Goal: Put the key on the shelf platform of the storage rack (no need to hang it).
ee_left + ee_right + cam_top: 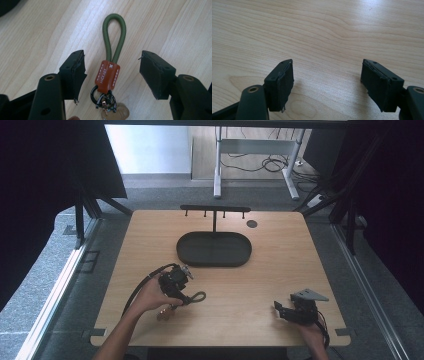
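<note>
The keychain (110, 72) lies flat on the wooden table (280, 265), in its front left part, nearer the front edge than the back. It has an olive-green cord loop (114, 37) that is narrow, elongated and doubled back into a brown leather tab (107, 76) with white stitching and small white print. Below the tab hang a black ring (94, 94), a dark metal clasp (107, 101) and a round brass-coloured disc (117, 113), bunched together
</note>
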A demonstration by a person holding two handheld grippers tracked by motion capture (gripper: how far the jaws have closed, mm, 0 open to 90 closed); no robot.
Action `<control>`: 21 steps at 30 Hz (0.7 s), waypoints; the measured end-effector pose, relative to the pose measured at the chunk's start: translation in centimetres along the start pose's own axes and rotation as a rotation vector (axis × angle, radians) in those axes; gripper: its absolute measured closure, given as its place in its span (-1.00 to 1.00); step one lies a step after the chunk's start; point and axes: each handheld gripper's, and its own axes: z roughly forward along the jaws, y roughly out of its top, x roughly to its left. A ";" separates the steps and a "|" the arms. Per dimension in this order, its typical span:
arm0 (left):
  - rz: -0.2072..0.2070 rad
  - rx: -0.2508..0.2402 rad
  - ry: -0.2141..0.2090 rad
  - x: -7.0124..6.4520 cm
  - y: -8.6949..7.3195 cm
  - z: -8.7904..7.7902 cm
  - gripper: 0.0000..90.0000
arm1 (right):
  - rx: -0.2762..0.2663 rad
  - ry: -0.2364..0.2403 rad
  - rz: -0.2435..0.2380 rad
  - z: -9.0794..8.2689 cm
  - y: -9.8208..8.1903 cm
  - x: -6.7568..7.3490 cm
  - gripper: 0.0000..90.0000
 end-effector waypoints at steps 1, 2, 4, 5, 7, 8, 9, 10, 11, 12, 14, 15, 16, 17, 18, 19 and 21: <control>0.000 0.000 0.000 0.0 0.0 0.0 -0.16 | 0.000 0.000 0.000 0.0 0.0 0.0 -0.41; -0.003 0.003 0.000 0.1 -0.1 0.1 -0.16 | 0.001 0.000 0.001 0.0 0.0 0.0 -0.41; -0.010 0.017 -0.002 0.2 -0.5 0.4 -0.15 | 0.002 -0.001 -0.001 0.0 0.0 0.0 -0.41; -0.011 0.024 -0.003 0.3 -0.6 0.5 -0.15 | 0.002 -0.001 0.000 0.0 0.0 0.0 -0.41; -0.013 0.033 -0.009 0.5 -0.8 0.8 -0.15 | 0.003 -0.001 0.000 0.0 0.0 0.0 -0.41; -0.013 0.033 -0.009 0.5 -0.8 0.8 -0.14 | 0.003 -0.001 0.000 0.0 0.0 0.0 -0.41; -0.015 0.037 -0.009 0.5 -0.9 0.9 -0.14 | 0.003 -0.001 0.001 0.0 0.0 0.0 -0.41; -0.020 0.039 -0.009 0.5 -1.0 1.0 -0.14 | 0.003 -0.001 0.001 0.0 0.0 0.0 -0.41; -0.017 0.044 -0.013 0.6 -1.2 1.1 -0.12 | 0.002 -0.001 0.001 0.0 0.0 0.0 -0.41; -0.017 0.044 -0.013 0.6 -1.2 1.1 -0.11 | 0.003 0.000 0.001 0.0 0.0 0.0 -0.41; -0.017 0.051 -0.016 0.5 -1.3 1.3 -0.11 | 0.002 -0.001 0.001 0.0 0.0 0.0 -0.41; -0.013 0.055 -0.018 0.5 -1.3 1.4 -0.10 | 0.003 -0.001 0.002 0.0 0.0 0.0 -0.41; -0.009 0.066 -0.018 0.3 -1.4 1.7 -0.09 | 0.003 -0.002 0.001 0.0 0.0 0.0 -0.41; -0.003 0.072 -0.017 0.3 -1.4 1.8 -0.08 | 0.004 -0.001 0.001 0.0 0.0 0.1 -0.41; -0.001 0.075 -0.016 0.3 -1.4 1.9 -0.07 | 0.003 -0.001 0.000 0.0 0.0 0.1 -0.41; 0.004 0.080 -0.015 0.3 -1.4 2.0 -0.06 | 0.003 -0.001 0.001 0.0 0.0 0.1 -0.41; 0.004 0.082 -0.011 0.3 -1.4 2.1 -0.05 | 0.004 -0.001 0.002 0.0 0.0 0.1 -0.41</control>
